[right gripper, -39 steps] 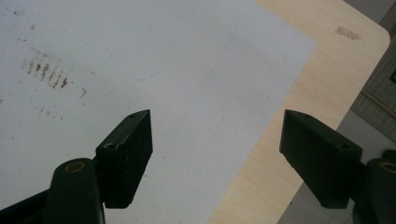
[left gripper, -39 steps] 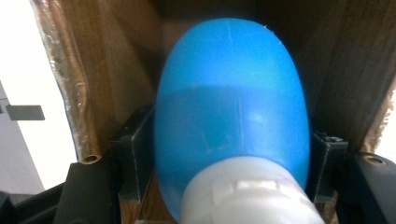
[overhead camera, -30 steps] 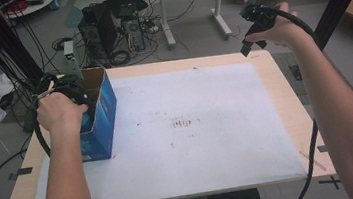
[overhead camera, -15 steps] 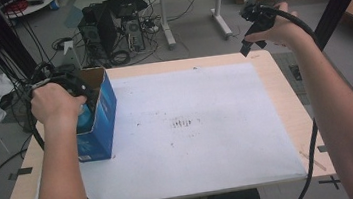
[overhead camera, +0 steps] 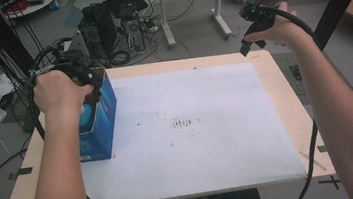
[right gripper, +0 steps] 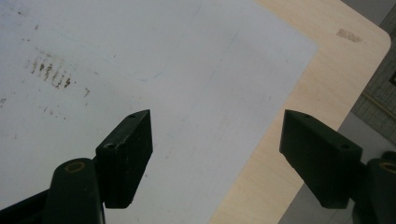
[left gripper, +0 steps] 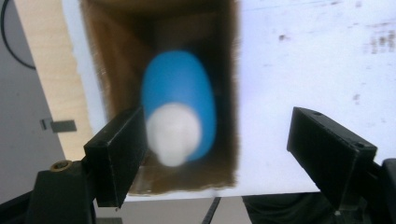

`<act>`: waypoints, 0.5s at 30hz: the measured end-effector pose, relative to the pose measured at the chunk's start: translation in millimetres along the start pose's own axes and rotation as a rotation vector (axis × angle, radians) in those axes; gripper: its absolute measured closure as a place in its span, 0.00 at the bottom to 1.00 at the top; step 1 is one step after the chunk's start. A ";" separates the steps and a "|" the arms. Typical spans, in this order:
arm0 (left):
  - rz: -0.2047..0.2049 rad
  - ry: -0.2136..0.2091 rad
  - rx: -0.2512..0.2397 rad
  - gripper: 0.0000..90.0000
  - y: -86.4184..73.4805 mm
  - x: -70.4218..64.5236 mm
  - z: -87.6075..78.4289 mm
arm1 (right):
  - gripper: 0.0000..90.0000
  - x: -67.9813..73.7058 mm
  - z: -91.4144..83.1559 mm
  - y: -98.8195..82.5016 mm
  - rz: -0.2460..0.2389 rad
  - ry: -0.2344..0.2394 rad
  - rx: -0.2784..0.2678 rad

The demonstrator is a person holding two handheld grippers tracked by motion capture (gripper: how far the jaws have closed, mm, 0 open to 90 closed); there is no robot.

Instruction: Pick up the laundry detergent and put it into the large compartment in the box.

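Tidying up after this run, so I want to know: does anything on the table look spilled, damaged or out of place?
Nothing looks spilled or broken. The blue bottle sits inside the open blue box, clear of the left gripper, whose jaws have just been opening. The white sheet carries dark smudges near its middle.

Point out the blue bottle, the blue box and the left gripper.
blue bottle [left gripper: 180,88]: left gripper view, on its blue body above the white cap.
blue box [overhead camera: 107,112]: high view, on its outer side wall.
left gripper [left gripper: 215,149]: left gripper view, midway between its open jaws.
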State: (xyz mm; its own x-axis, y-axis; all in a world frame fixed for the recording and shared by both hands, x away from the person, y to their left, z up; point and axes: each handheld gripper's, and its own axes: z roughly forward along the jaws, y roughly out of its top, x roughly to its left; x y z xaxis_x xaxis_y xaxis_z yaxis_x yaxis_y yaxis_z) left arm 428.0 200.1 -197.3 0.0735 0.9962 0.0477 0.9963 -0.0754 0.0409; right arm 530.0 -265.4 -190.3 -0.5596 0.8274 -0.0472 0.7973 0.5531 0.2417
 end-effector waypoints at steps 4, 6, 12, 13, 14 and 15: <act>0.051 -0.015 -0.015 0.20 2.8 -19.3 -7.0 | 0.29 1.2 -0.2 0.5 0.000 0.001 -0.001; 0.064 -0.023 -0.020 0.19 3.4 -24.4 -8.2 | 0.29 1.3 -0.4 0.5 0.001 -0.001 0.001; 0.173 -0.033 -0.030 0.18 7.9 -63.4 -9.5 | 0.29 3.0 -2.0 -1.4 0.005 -0.002 0.005; 0.173 -0.033 -0.030 0.18 7.9 -63.4 -9.5 | 0.29 3.0 -2.0 -1.4 0.005 -0.002 0.005; 0.190 -0.037 -0.031 0.18 8.2 -69.5 -9.2 | 0.29 3.6 -2.5 -2.9 0.006 -0.005 0.004; 0.223 -0.045 -0.028 0.17 9.2 -81.5 -8.3 | 0.29 3.3 -3.0 -3.7 0.008 -0.005 0.008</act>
State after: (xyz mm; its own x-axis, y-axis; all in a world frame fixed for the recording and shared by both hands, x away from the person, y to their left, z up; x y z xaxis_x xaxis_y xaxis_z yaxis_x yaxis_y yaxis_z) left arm 430.8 117.8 -192.5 0.2942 0.9557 0.0142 0.9536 -0.2945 0.0624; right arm 524.5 -265.0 -188.5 -0.5520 0.8323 -0.0500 0.8036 0.5471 0.2343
